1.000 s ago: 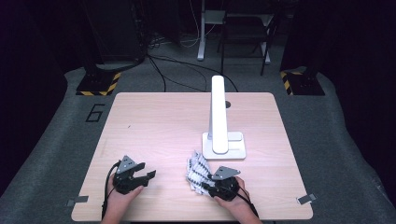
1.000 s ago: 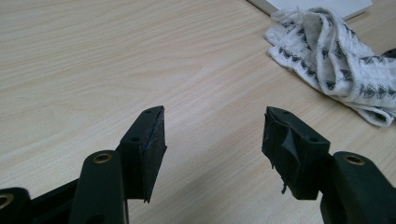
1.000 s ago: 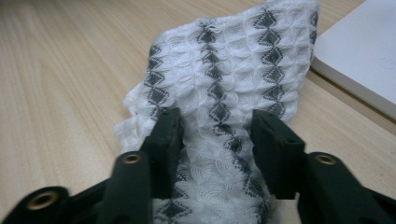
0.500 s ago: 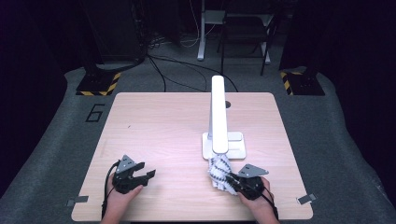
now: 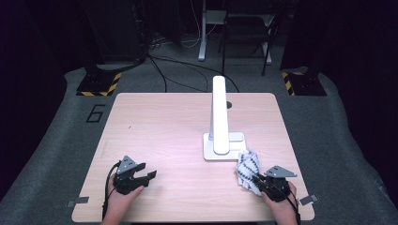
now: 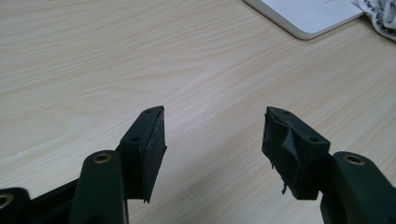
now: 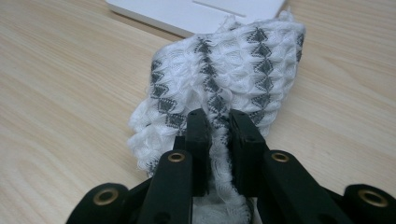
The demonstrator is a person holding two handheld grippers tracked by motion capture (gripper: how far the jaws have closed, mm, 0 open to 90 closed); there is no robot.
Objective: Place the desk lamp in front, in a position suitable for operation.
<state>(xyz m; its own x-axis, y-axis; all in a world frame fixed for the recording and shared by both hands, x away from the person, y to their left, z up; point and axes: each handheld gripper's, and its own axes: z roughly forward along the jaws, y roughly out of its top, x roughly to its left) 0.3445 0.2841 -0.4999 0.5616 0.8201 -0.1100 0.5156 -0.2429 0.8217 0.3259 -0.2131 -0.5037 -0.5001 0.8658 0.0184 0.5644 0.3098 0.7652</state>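
The right gripper [image 5: 257,180] sits at the near right of the table, its jaws pinched tight on a white knitted cloth with grey diamond stripes [image 5: 247,168]; the right gripper view [image 7: 218,122] shows what the high view cannot, that a fold of the cloth [image 7: 224,79] is squeezed between the two black pads and bunches up beyond them, its far edge just beside the white base of the lamp [image 7: 196,11]; the jaws have just been closing, with the cloth between them; the cloth itself lies on the wood just near and right of that base, and the high view shows it close to the corner of the base

The left gripper [image 5: 146,177] rests at the near left, held in a hand [image 5: 123,199], well apart from the cloth; its jaws stand wide apart with nothing between them; the left gripper view [image 6: 212,137] shows bare wood grain in the gap, torn tape hanging from the right pad, and far off at the upper right a corner of the lamp base [image 6: 308,14] with a scrap of the cloth [image 6: 380,14] beside it

The high view alone gives the lamp's [image 5: 219,115] upright white arm rising from the flat base, right of the table's middle; the table [image 5: 159,126] is pale wood with rounded corners, tape tabs at its near edge; around it grey carpet with a large number marked at the left, black cables trailing away, two yellow-and-black striped feet, and a dark room with desk legs at the far side
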